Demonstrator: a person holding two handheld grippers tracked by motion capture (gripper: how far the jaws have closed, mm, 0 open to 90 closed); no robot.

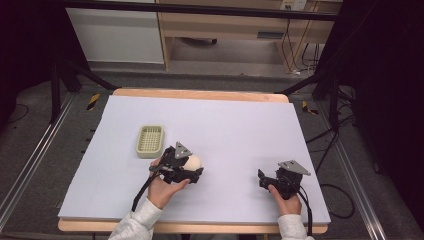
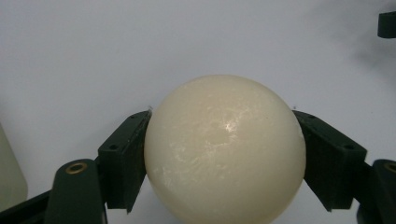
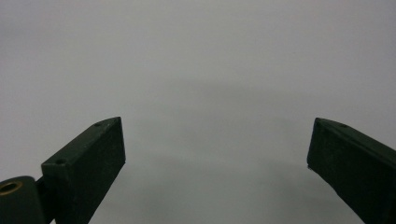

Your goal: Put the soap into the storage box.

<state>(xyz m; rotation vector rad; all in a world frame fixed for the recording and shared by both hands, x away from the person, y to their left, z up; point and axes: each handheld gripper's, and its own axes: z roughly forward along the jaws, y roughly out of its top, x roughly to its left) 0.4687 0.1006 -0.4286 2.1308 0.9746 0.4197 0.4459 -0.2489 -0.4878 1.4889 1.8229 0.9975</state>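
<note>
On the table: a pale lilac flat sheet (image 1: 235, 130) over a wooden top.
Ball: smooth cream-white glossy ball (image 2: 225, 149), near the table's middle, just right of the tray.
Left gripper (image 1: 192, 167): both black jaws pressed against the ball's sides, gripping it.
Right gripper (image 1: 263, 179): jaws spread wide, nothing between them, well apart from the ball.
Tray: pale green rectangular plastic slotted tray (image 1: 150, 140), beside the left gripper.

A cream-white ball (image 2: 224, 149) with a glossy sheen, a pale green basket (image 1: 150, 141) with a grid pattern, black grippers, a lilac-white table (image 1: 240, 130).
</note>
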